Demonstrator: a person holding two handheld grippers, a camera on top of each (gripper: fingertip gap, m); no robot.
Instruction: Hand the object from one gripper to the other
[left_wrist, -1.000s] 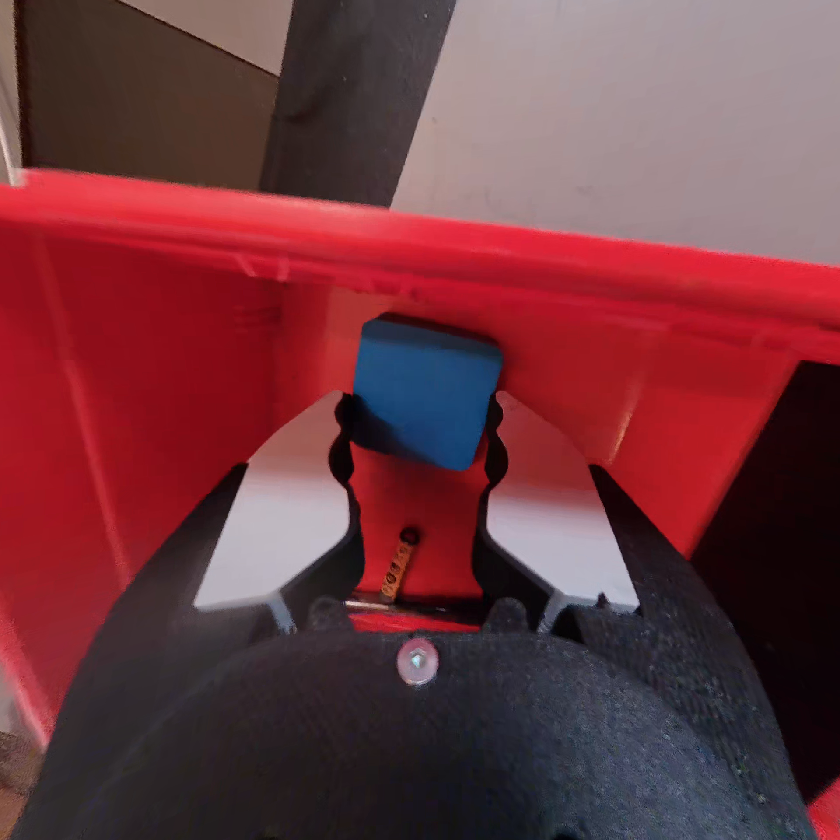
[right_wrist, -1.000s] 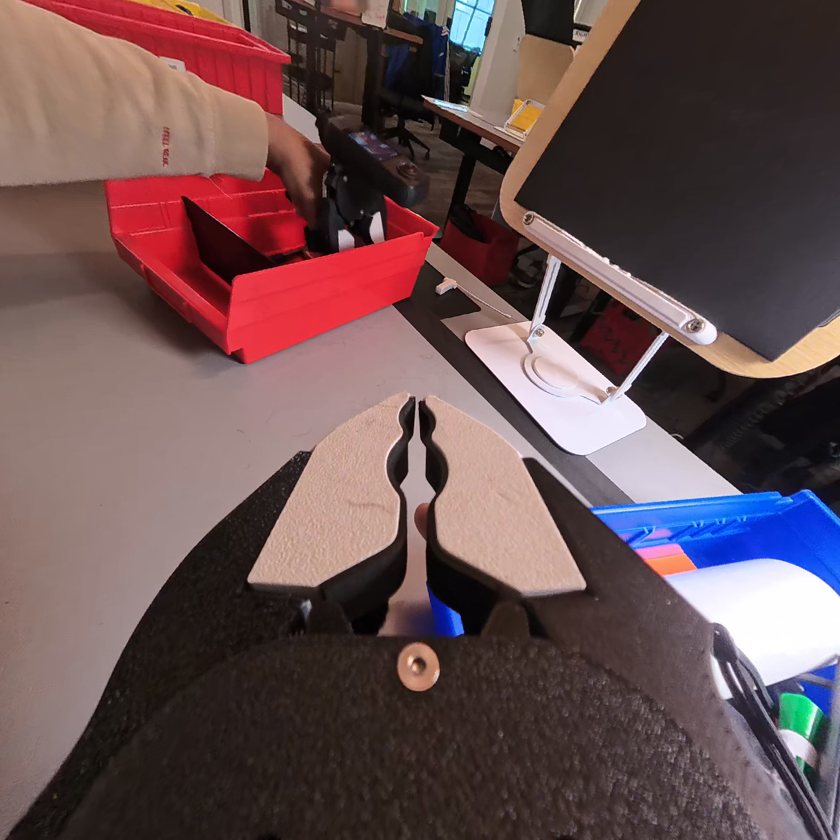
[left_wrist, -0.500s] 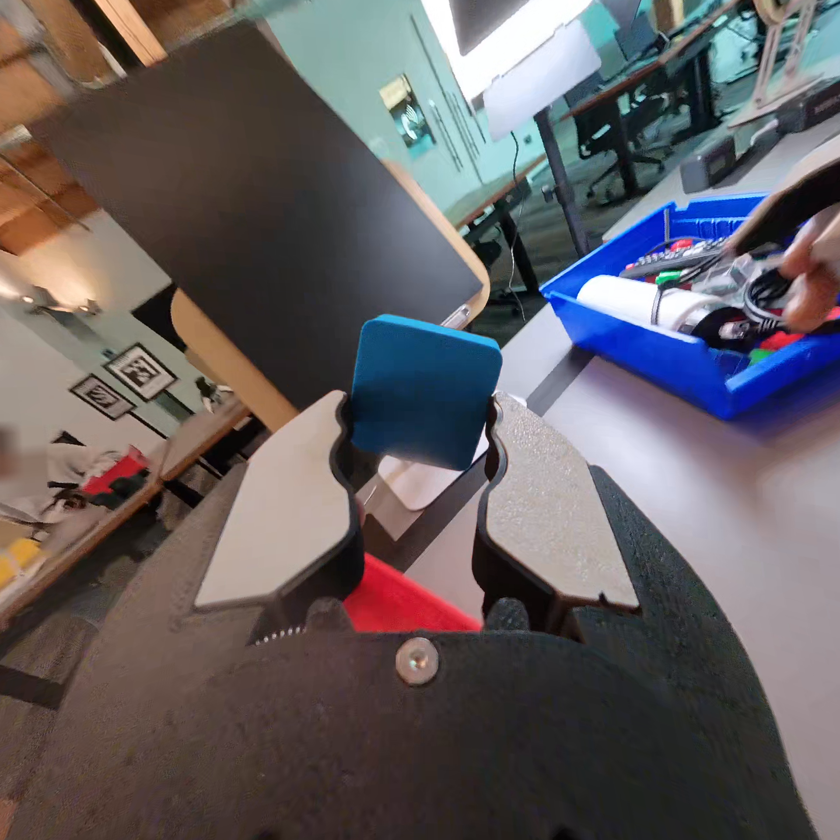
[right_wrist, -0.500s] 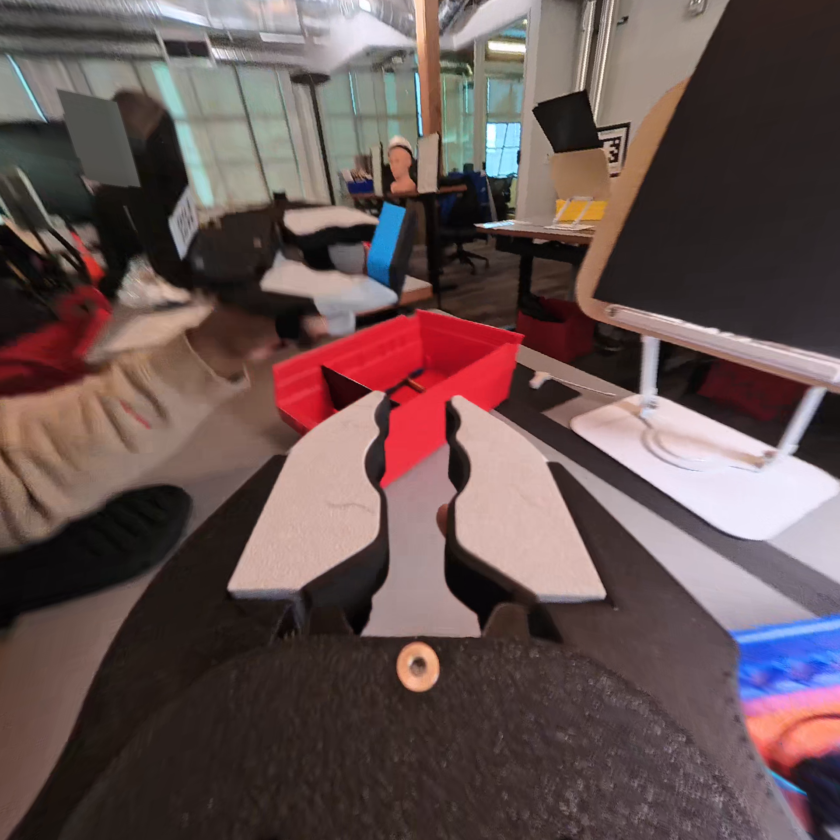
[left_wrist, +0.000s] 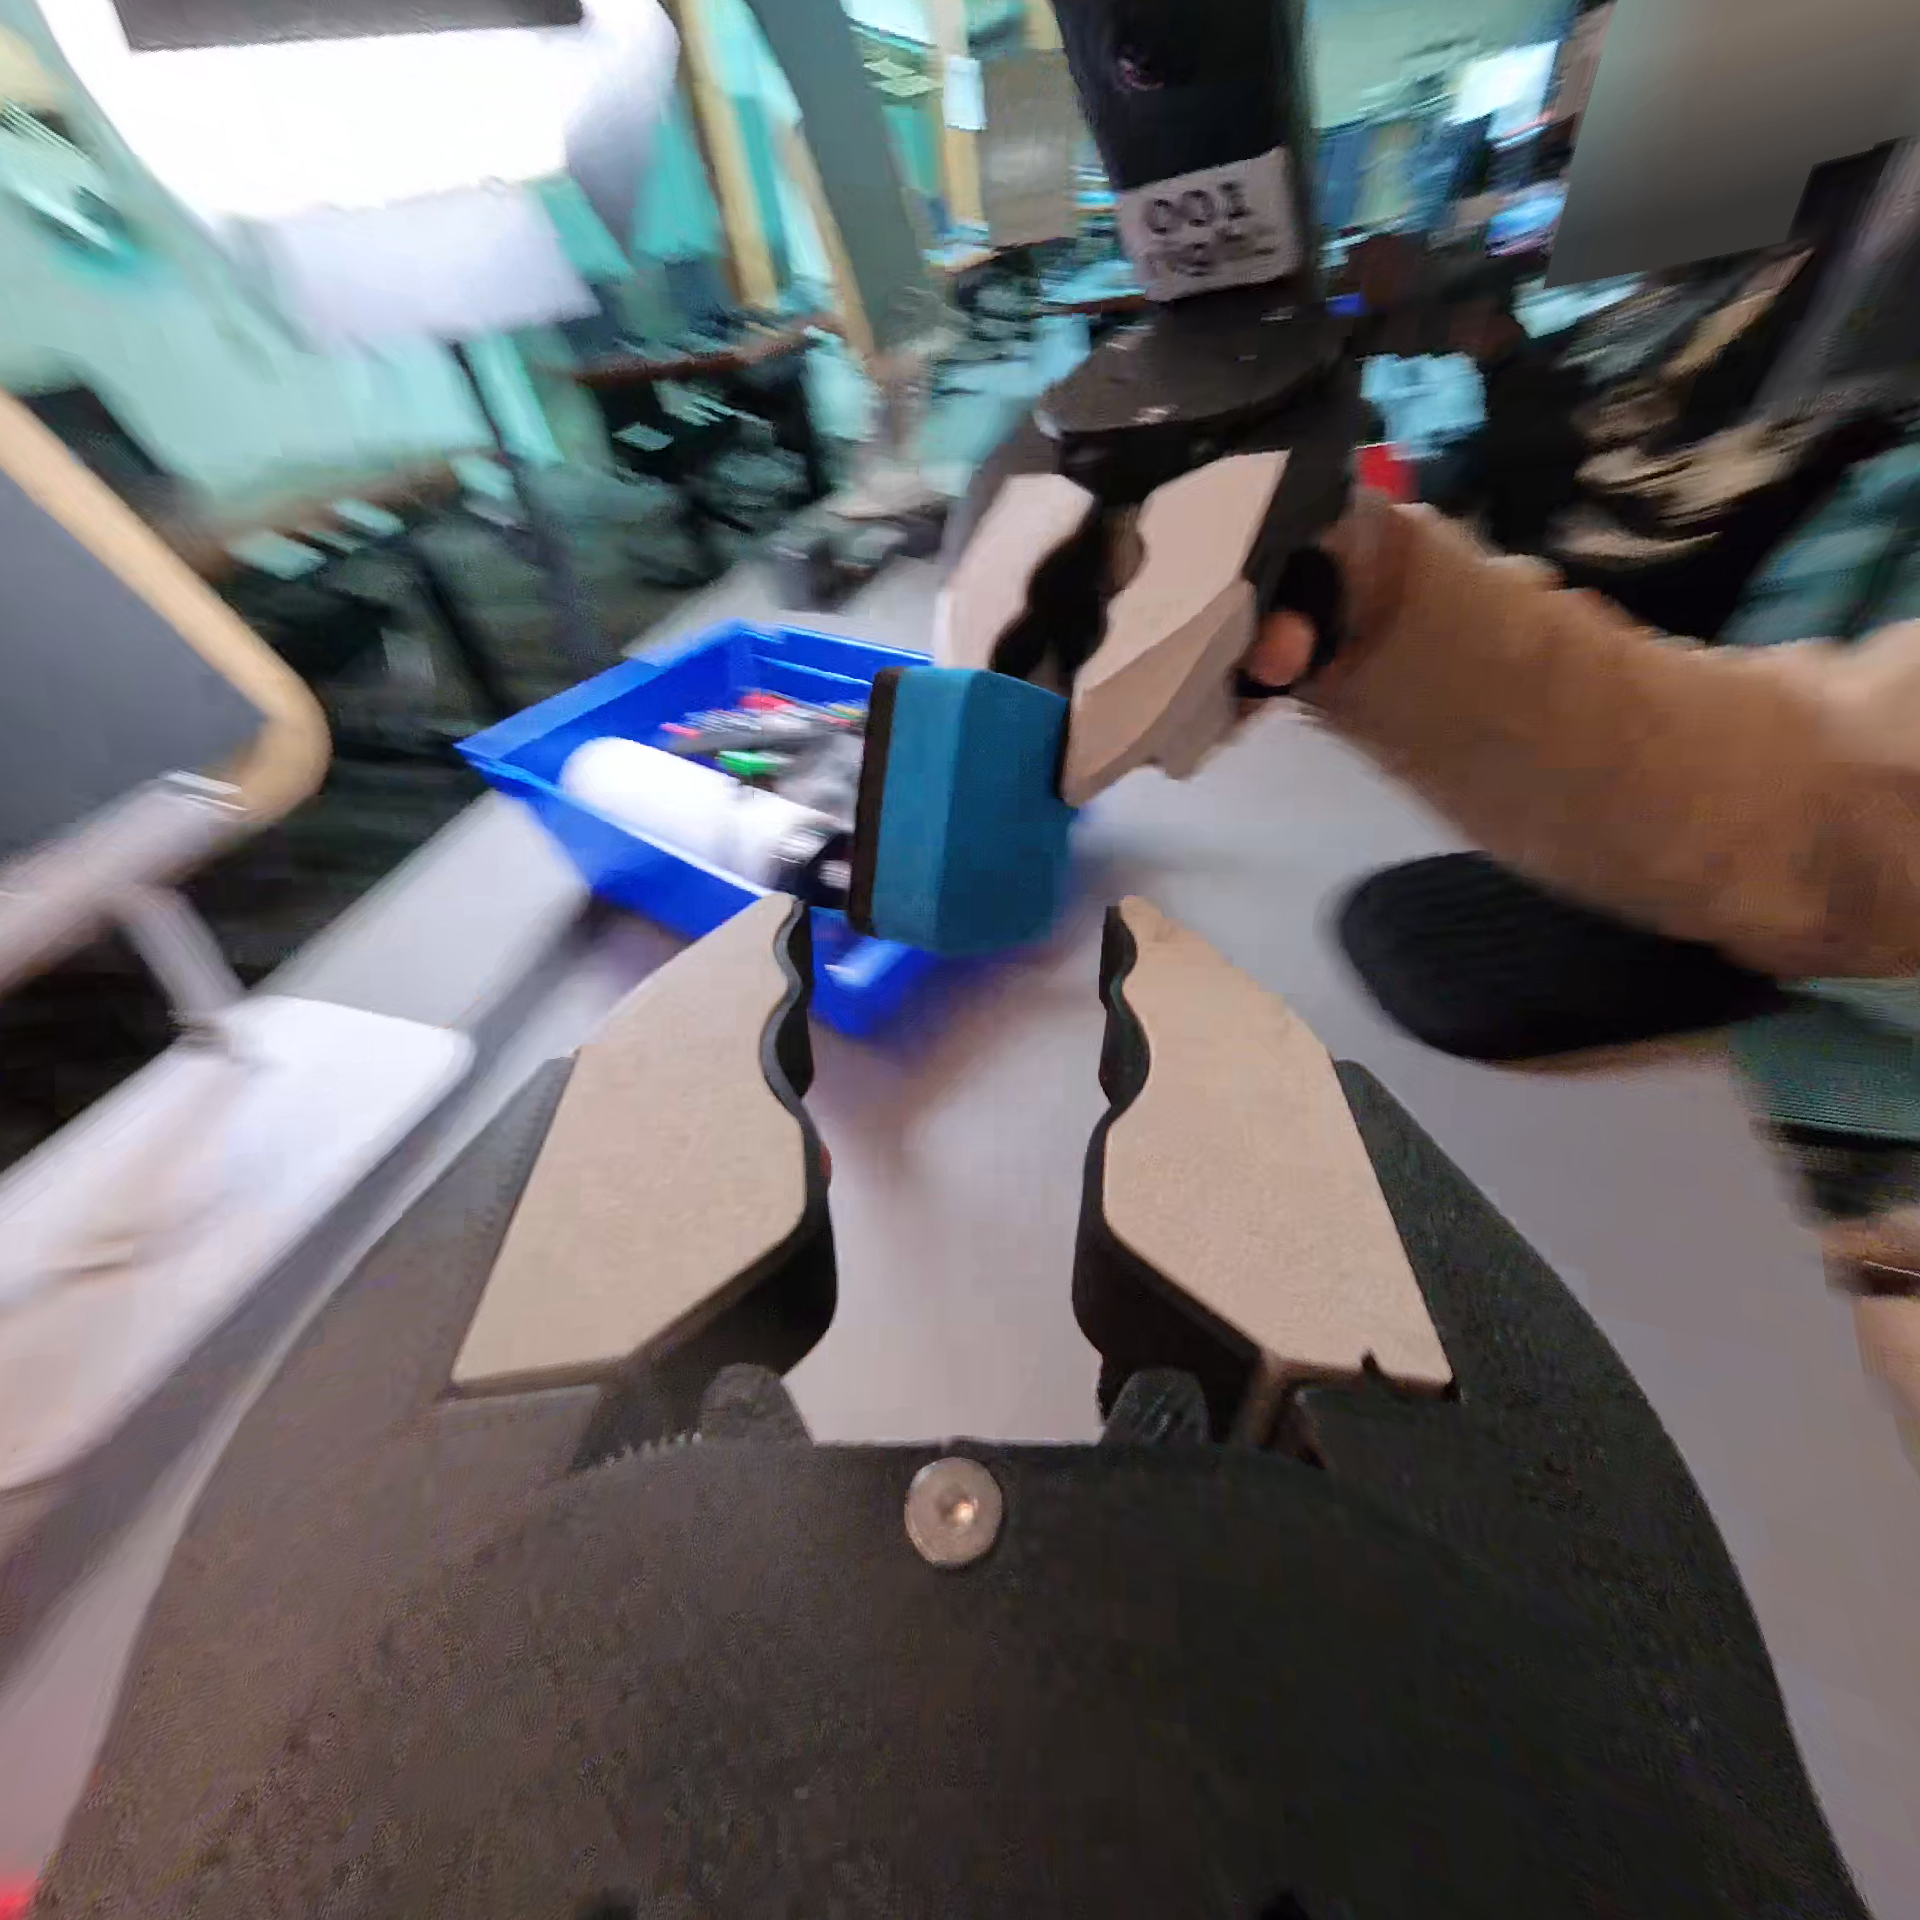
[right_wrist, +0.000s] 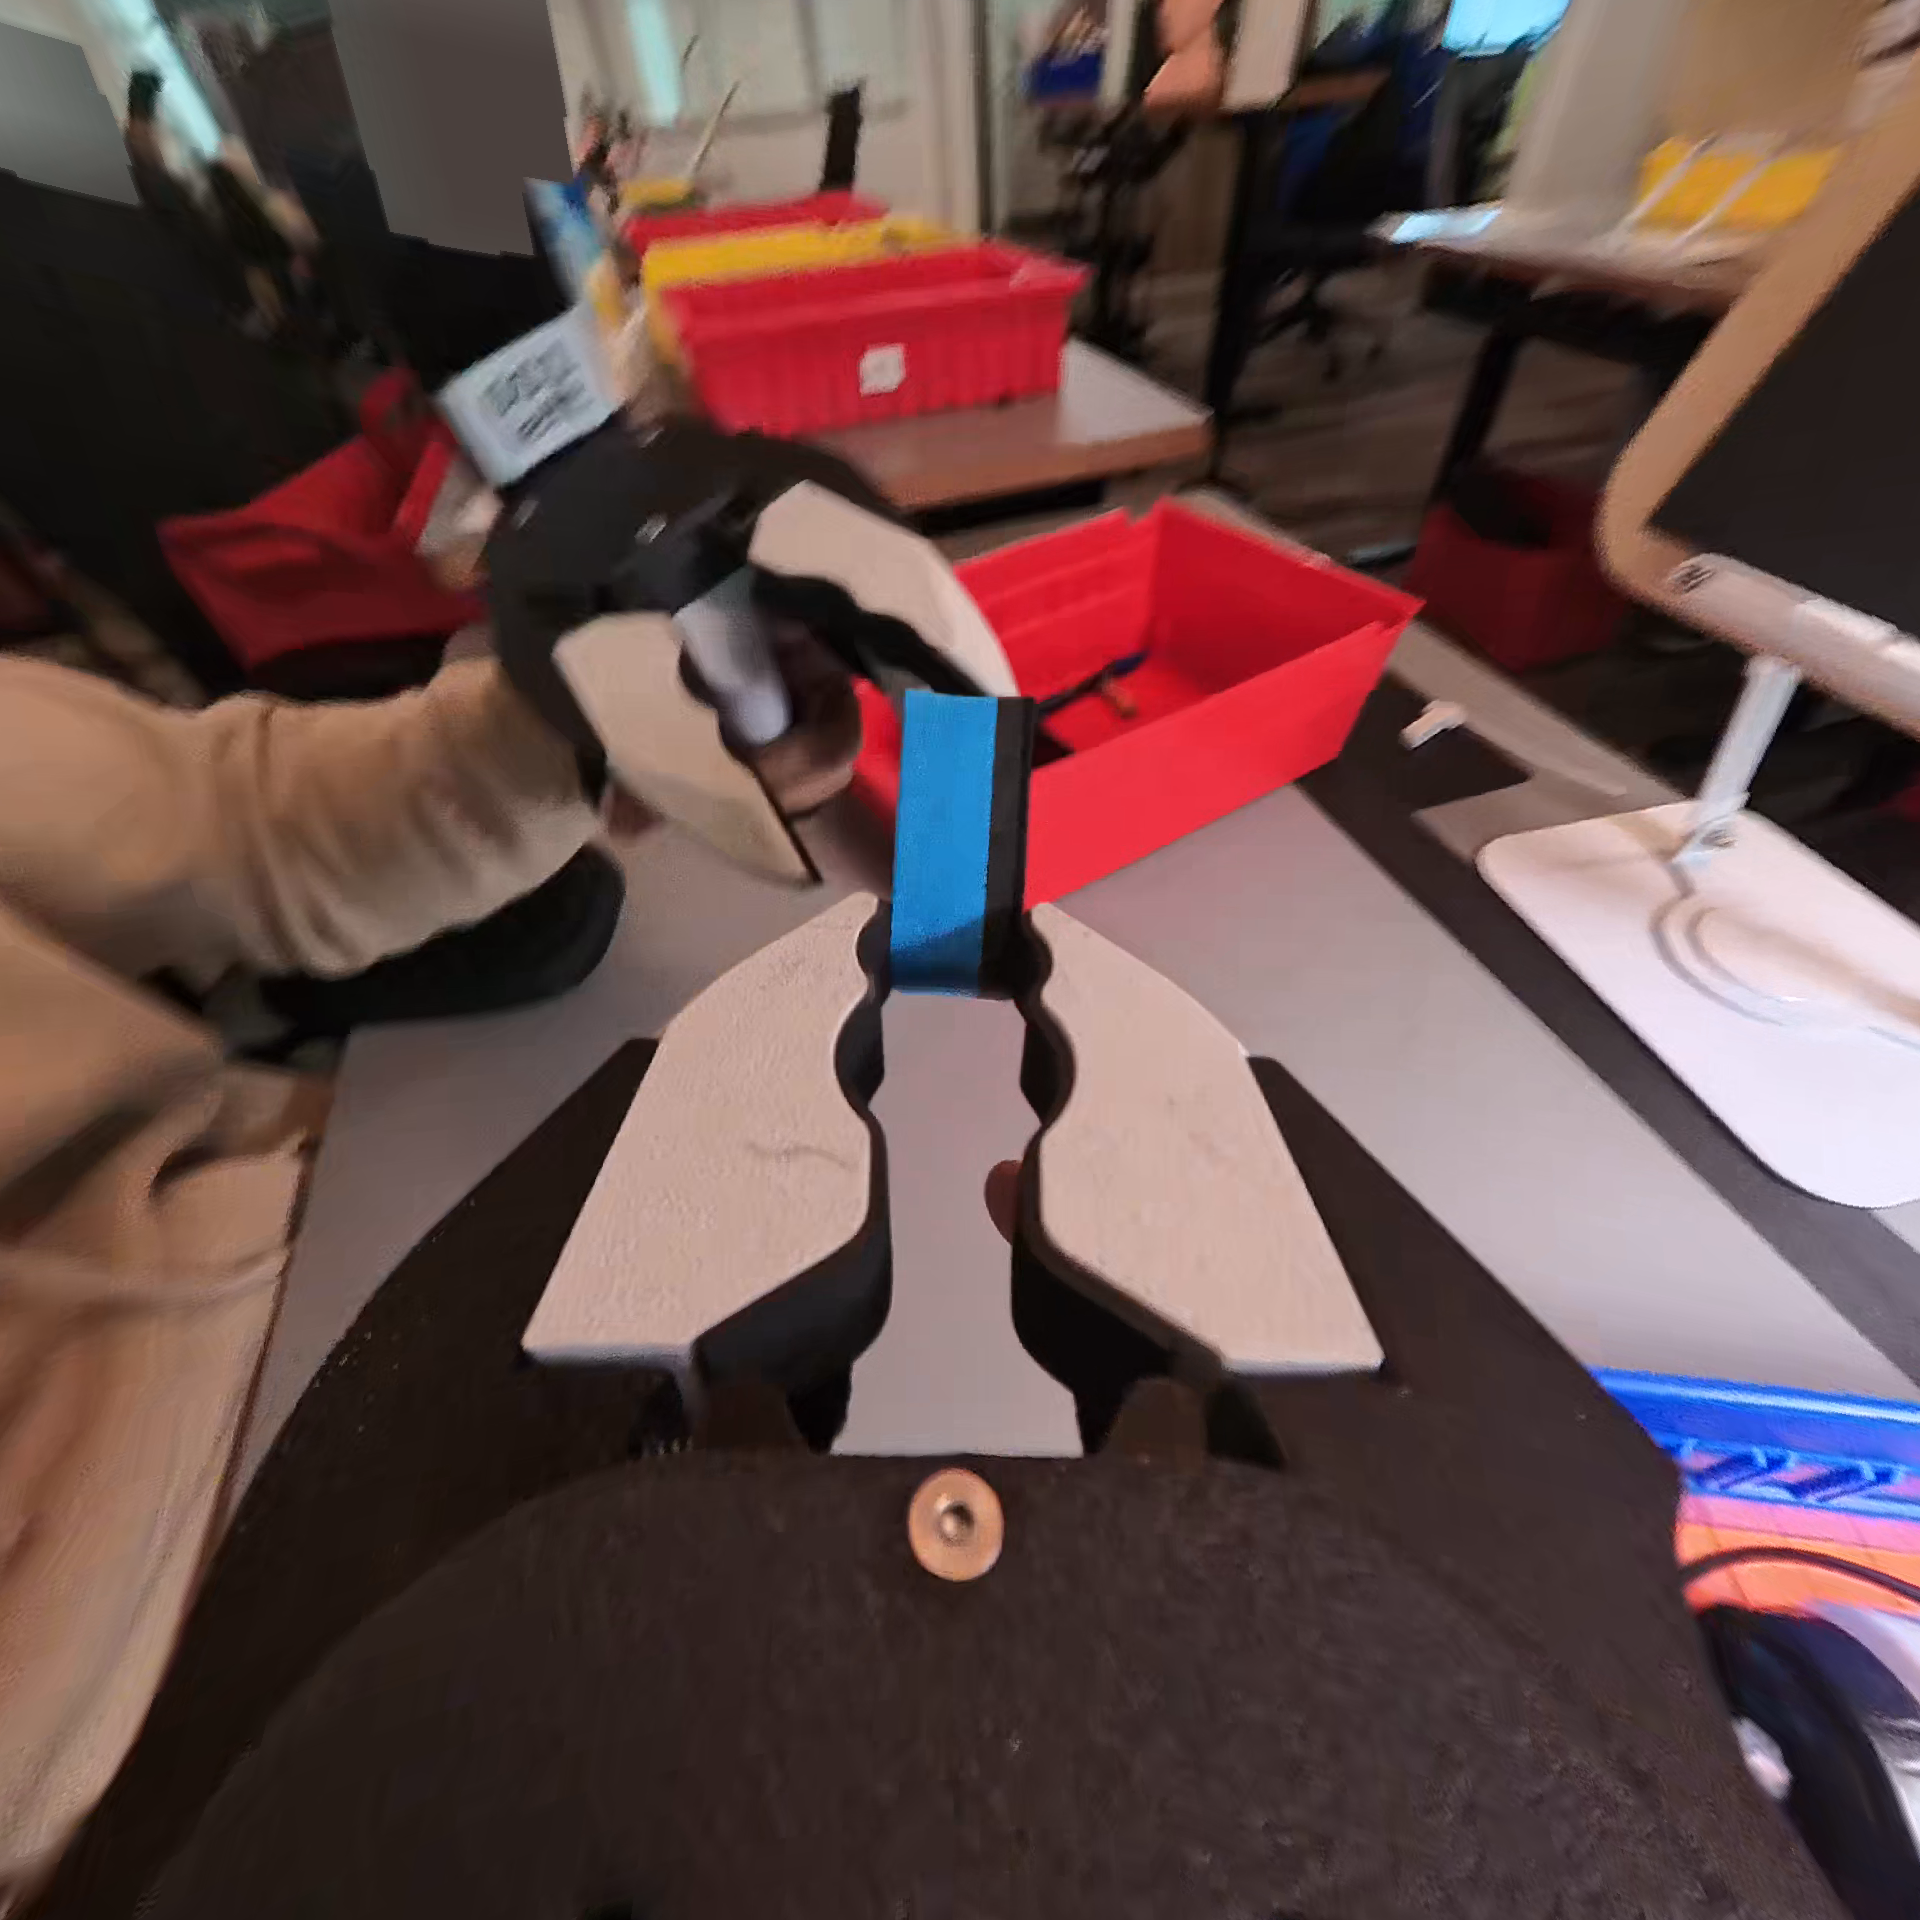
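The object is a blue foam block (right_wrist: 940, 831) with a black backing layer. My right gripper (right_wrist: 956, 940) is shut on its near end, and the block stands up from between the fingertips. In the left wrist view the block (left_wrist: 961, 810) hangs from the right gripper (left_wrist: 1039, 717), which comes down from above in a person's hand. My left gripper (left_wrist: 954, 925) is open, its tips just below the block with a gap on each side. It also shows in the right wrist view (right_wrist: 883, 774), open beside the block.
Below is a grey table (right_wrist: 1299, 987). A red bin (right_wrist: 1195, 727) stands behind the block. A blue bin (left_wrist: 644, 831) with a white roll (left_wrist: 675, 800) and small items sits on the other side. A white stand base (right_wrist: 1714, 987) carries a black board. A beige sleeve (right_wrist: 260, 790) reaches across.
The left gripper carried the block out of the red bin and has opened off it. The right gripper opened, swung to meet it and has shut on the block.
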